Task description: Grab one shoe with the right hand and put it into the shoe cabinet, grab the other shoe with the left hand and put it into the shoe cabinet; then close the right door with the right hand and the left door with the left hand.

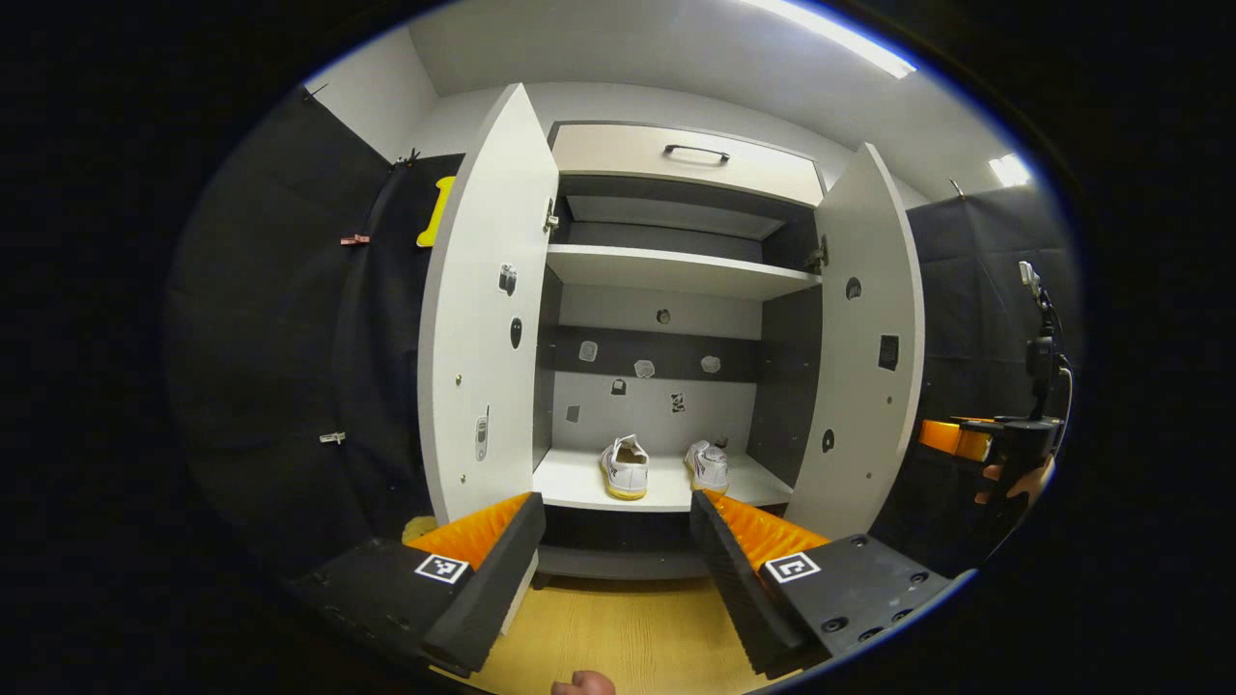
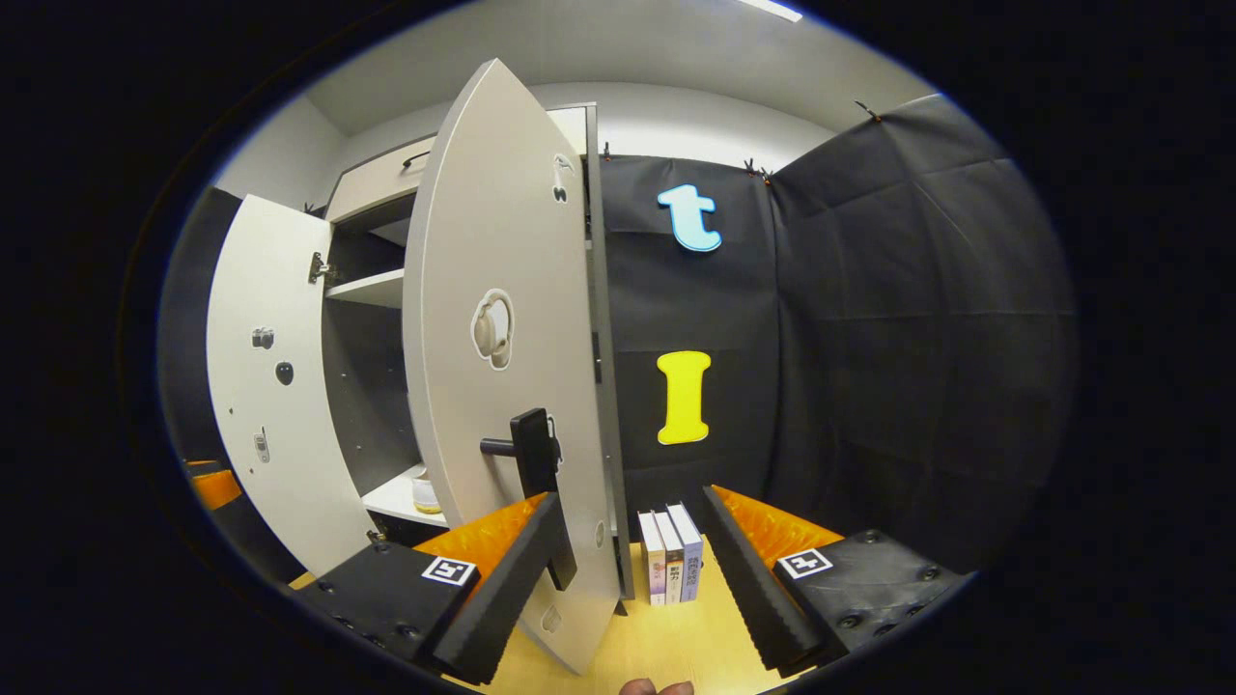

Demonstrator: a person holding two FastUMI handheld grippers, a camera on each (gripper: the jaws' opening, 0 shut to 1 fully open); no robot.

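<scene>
- Both shoes, one (image 1: 626, 467) and the other (image 1: 710, 465), already sit side by side on the bottom shelf (image 1: 579, 487) of the shoe cabinet (image 1: 676, 154), so the stowing steps look done.
- Both doors stand open: the left door (image 1: 483, 309) and the right door (image 1: 864, 338) flank the shelf.
- The right gripper (image 2: 628, 569) hangs just beside the right door's outer face, near its black handle (image 2: 531, 449), jaws apart and holding nothing.
- The left gripper (image 1: 618, 560) faces the cabinet's open front from further back, jaws likewise apart and empty.
- Step in hand, by judgement: closing the right door. The next move calls for pushing that panel toward the cabinet until it shuts, then the left door.
</scene>
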